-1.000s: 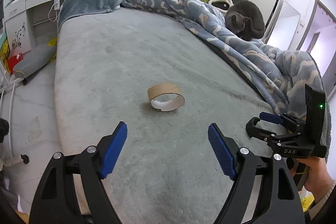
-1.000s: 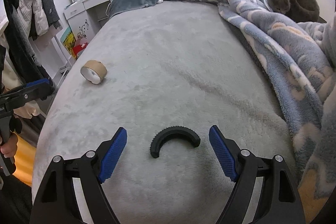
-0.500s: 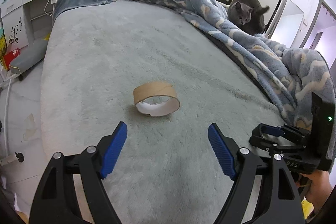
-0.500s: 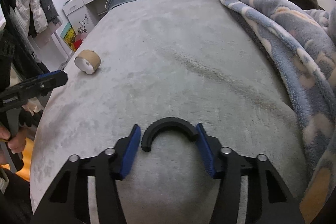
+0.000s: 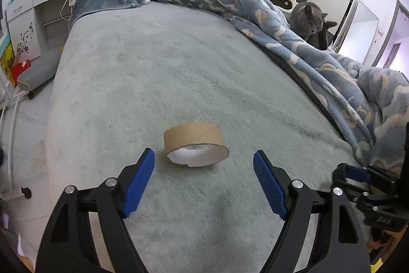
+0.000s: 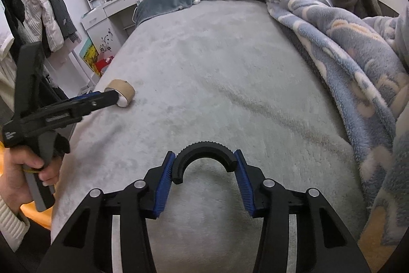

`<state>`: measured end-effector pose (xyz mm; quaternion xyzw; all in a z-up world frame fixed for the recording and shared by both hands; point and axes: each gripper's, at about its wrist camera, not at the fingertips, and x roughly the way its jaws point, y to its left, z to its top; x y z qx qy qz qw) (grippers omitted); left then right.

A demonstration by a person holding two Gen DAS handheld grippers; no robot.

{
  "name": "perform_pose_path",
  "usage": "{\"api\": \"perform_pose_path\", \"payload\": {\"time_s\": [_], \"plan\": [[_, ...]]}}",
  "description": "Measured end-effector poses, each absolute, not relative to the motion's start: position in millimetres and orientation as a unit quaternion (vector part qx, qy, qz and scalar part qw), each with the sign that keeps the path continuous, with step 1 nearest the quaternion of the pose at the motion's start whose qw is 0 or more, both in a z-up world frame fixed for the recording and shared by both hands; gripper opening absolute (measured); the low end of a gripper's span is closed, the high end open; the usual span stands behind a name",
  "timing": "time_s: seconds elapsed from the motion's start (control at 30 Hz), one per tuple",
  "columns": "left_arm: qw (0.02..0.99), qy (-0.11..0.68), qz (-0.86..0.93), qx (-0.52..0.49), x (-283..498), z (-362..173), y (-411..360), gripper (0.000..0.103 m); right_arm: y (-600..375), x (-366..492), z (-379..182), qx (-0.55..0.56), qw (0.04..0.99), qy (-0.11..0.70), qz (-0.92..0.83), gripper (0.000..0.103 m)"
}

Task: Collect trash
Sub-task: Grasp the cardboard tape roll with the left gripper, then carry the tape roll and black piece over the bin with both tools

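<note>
The cardboard tape core (image 5: 195, 145) lies on the grey bed (image 5: 158, 73) just ahead of my left tool (image 5: 204, 184), a little left of the midline between its fingers and not yet between the blue pads (image 5: 138, 186). It rests on one rim with its open end facing up and slightly toward me, so its axis runs roughly upright and its round wall would meet the pads from either side. My left tool stands spread, wider than the ring, touching nothing, and it is by far the nearer one to this piece; from the right wrist view the core (image 6: 120, 93) sits well off near the bed's left edge. The core is plain brown card, thin-walled, with a ragged white lining showing inside, so I judge it light and easy to crush if squeezed hard. My right tool (image 6: 204, 179) is pinching a black half-ring (image 6: 204, 157) of ribbed plastic, a pad pressed against each end of the arc. Beyond, a rumpled blue blanket (image 5: 319, 68) lines the right side, and a grey cat (image 5: 310, 22) watches from behind it.
</note>
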<state>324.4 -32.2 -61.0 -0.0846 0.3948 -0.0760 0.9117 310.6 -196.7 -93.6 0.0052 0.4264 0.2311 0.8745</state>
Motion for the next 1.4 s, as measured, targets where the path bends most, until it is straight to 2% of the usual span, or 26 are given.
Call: {"api": "perform_pose_path", "payload": {"time_s": [0.2,0.3,0.63,1.03,1.4], "plan": [[0.908,0.403,-0.08,-0.086,336,-67,-33,0.079,-201,309,-85,0.013,0.877,0.421,0.231,0.047],[0.906,0.404,-0.086,-0.088,341,-68,-37,0.075,-203,308,-82,0.012,0.879,0.419,0.229,0.047],[0.901,0.421,-0.089,-0.062,350,-78,-50,0.051,-208,305,-80,0.004,0.879,0.421,0.222,0.047],[0.905,0.413,-0.098,-0.036,337,-69,-54,0.049,-197,302,-73,-0.002,0.88,0.417,0.228,0.047],[0.904,0.406,-0.126,-0.035,288,-45,-56,0.049,-191,275,-59,0.011,0.882,0.414,0.225,0.047]]}}
